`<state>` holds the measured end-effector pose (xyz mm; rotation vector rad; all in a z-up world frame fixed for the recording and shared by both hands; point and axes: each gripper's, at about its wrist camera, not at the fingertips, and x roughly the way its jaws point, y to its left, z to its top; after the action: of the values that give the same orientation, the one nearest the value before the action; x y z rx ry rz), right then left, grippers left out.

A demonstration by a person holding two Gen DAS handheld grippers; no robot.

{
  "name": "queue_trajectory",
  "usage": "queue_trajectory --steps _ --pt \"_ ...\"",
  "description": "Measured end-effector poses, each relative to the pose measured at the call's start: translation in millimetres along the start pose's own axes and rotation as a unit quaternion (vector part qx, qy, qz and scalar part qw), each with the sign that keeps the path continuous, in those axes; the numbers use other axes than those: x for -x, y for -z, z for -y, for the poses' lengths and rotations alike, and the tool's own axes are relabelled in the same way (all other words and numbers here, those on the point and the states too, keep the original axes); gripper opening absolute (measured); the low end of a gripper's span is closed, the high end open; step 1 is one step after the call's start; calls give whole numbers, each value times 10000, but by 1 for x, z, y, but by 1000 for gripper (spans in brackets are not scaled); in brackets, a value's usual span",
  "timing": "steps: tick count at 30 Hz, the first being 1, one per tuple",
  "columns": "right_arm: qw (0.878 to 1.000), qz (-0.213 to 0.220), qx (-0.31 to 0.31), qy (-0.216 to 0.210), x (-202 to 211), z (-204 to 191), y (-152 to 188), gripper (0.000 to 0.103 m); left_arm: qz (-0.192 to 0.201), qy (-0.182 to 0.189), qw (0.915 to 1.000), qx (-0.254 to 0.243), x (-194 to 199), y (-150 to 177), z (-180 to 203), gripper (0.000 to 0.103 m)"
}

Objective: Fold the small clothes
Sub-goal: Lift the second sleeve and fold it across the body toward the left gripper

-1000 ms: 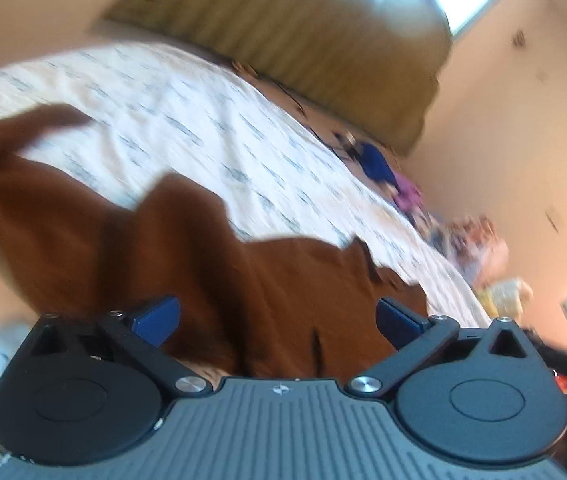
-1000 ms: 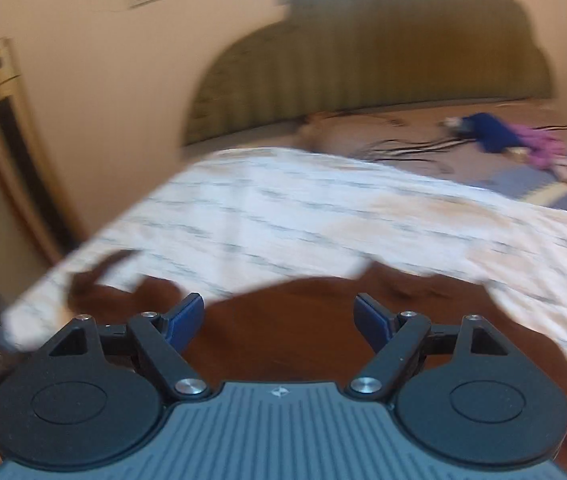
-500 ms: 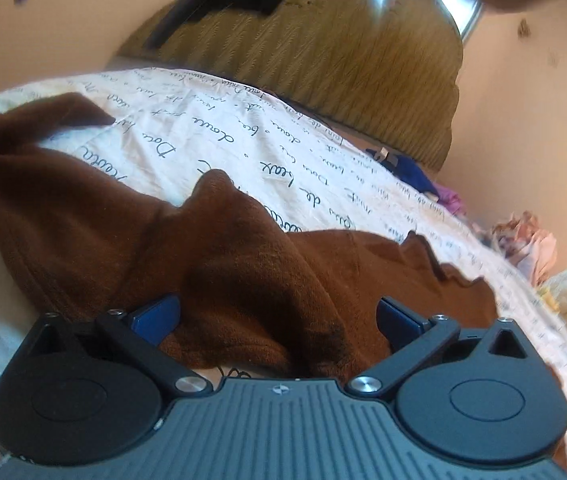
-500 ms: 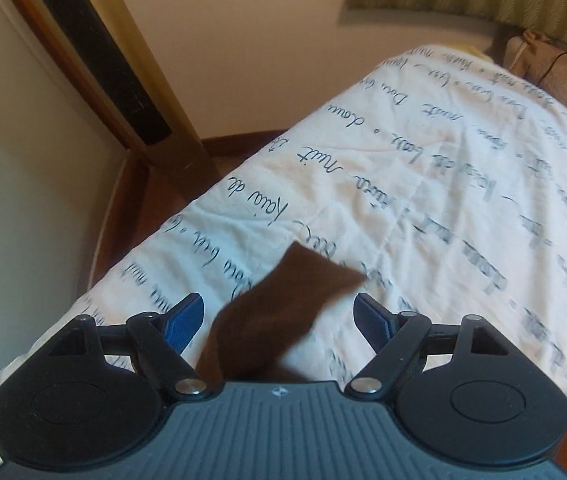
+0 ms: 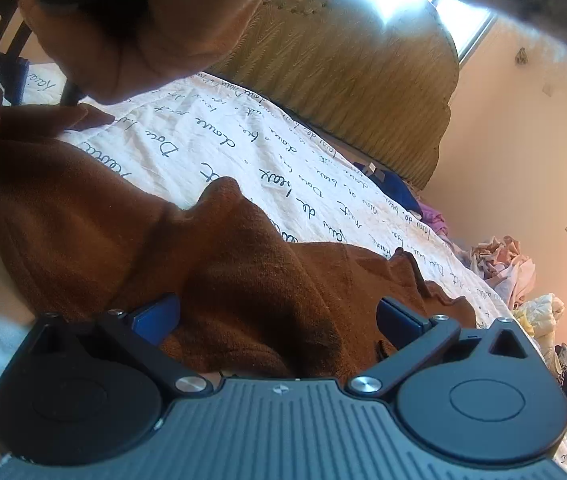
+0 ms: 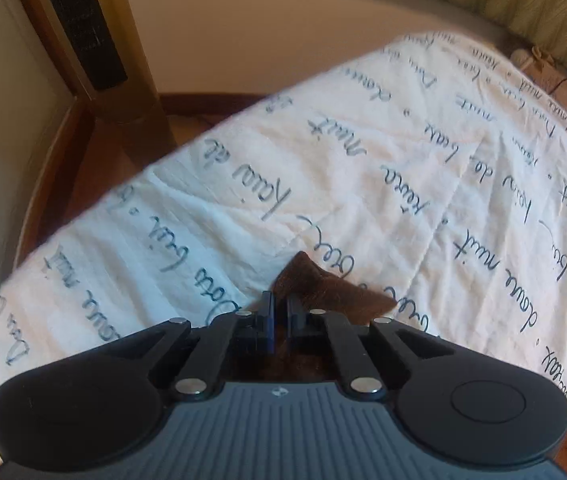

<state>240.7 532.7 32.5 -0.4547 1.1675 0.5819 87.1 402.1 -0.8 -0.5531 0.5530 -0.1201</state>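
Left wrist view: the rumpled, fuzzy brown knit garment (image 5: 95,220) lay heaped near the white quilted bedspread with dark script lettering (image 5: 243,152), toward its near edge.
Left gripper (image 5: 277,316): blue-padded jaws spread wide, empty, as half a second earlier.
Right wrist view: a pointed corner of the garment (image 6: 315,284) stuck out over the bedspread (image 6: 403,168).
Right gripper (image 6: 279,312): jaws, wide apart earlier, had closed onto that corner.

Left tool (image 5: 277,316) wide apart, right tool (image 6: 279,312) nearly closed (hand (image 5: 155,20) overhead in left view)
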Motion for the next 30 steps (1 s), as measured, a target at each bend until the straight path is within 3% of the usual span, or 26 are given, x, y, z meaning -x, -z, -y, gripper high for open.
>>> queue_trajectory --steps 6,13,19,22,27,30 --pt "9987 408 -155 -254 44 10 6 4 14 -32 10000 -33 -1 1 1 103" --pt "9918 1101 -460 -450 130 58 37 4 -7 28 10000 54 1 -1 -1 103" --pt "9796 1732 -807 -619 201 113 94 4 -90 98 9999 29 11 -3 2 103" --pt "9714 2020 -1061 -654 222 148 129 4 -148 212 9996 69 35 0 11 103" --pt "9584 2329 -1544 -583 235 212 201 4 -324 652 9972 -187 80 9 29 103" --pt "9536 2377 -1833 -236 229 254 256 4 -359 731 9962 -308 108 8 35 103"
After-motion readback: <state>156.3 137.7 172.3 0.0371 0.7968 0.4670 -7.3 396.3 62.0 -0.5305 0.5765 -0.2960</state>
